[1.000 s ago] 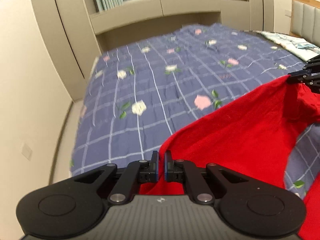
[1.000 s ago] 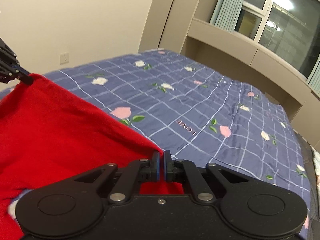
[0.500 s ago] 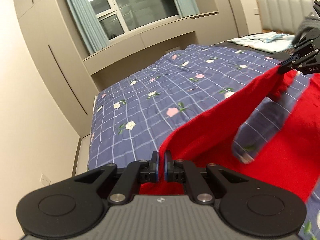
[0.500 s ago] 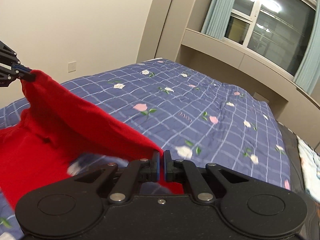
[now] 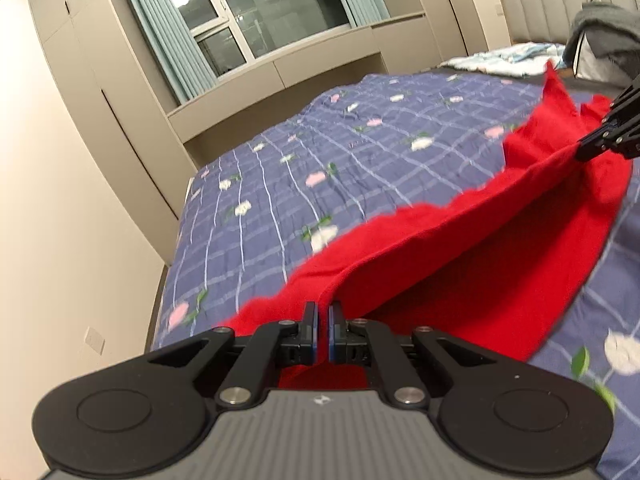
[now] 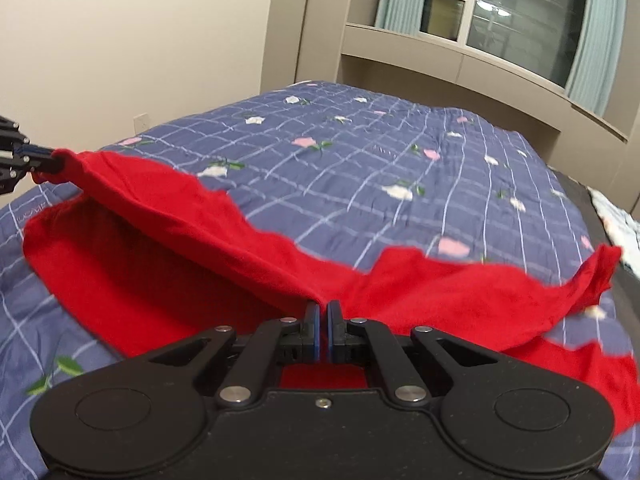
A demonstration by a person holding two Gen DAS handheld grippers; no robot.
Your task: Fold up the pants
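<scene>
The red pants (image 5: 460,256) hang stretched between my two grippers above the bed, their lower part sagging onto the bedspread. My left gripper (image 5: 323,312) is shut on one edge of the pants. My right gripper (image 6: 322,310) is shut on the other end of the same edge. In the left wrist view the right gripper (image 5: 588,150) shows at the far right, pinching the cloth. In the right wrist view the left gripper (image 6: 48,162) shows at the far left, pinching the red pants (image 6: 192,236). A loose end of cloth flaps at the right (image 6: 600,276).
The bed has a blue checked bedspread with flowers (image 5: 320,168). A beige wall and wardrobe (image 5: 80,160) stand to the left. A window with curtains (image 5: 256,28) is at the far end. A headboard and grey clothes (image 5: 600,36) are at the right.
Both grippers have swung the pants forward and lower over the bed. The cloth is now pulled straighter between them and its loose part has spread toward the bedspread.
</scene>
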